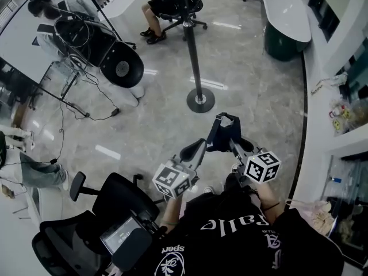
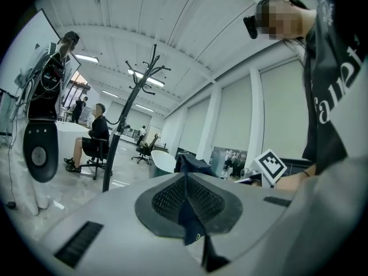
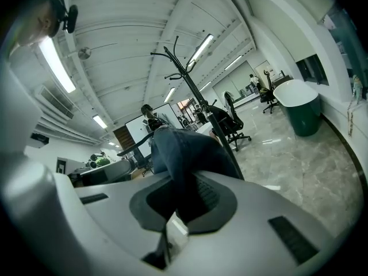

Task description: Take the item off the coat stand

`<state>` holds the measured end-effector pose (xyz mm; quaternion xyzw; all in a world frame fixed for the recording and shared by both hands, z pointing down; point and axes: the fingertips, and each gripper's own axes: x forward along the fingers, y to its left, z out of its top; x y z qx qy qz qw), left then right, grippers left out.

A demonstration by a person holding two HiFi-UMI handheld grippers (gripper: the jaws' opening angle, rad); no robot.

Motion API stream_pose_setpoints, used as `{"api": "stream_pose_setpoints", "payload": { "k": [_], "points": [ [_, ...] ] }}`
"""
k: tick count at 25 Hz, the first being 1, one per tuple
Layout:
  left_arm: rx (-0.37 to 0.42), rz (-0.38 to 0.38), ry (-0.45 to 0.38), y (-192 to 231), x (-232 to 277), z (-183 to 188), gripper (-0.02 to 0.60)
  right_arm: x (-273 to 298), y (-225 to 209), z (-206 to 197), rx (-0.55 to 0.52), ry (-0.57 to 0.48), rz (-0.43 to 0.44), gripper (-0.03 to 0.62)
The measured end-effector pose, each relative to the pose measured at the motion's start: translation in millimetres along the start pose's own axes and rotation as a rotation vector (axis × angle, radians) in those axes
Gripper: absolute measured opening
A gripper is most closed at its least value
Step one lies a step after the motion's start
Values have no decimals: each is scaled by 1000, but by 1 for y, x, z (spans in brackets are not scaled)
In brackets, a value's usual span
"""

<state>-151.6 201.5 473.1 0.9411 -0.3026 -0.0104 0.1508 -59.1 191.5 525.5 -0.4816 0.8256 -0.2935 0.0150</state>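
coat stand [image 1: 193,50]: top cut off, head view's upper edge | seated person [image 1: 156,7] beyond stand: upper body cut off | dark cloth [image 1: 224,134] near stand's base: kind undetermined

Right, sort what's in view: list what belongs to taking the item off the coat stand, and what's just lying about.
Job: coat stand; dark garment, gripped by left hand-held gripper and right hand-held gripper.
Lying about: black office chair; tub; floor cable.
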Motion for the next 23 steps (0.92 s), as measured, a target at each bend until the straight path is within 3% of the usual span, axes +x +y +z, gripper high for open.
{"api": "stream_pose_setpoints", "payload": {
  "k": [8,23],
  "points": [
    [0,-24,7,6,5,2,6,7,-3,5,1,-5,-22,26],
    [-22,9,9,17,12,1,6,17,-11,5,-11,31,-7,26]
  ]
}}
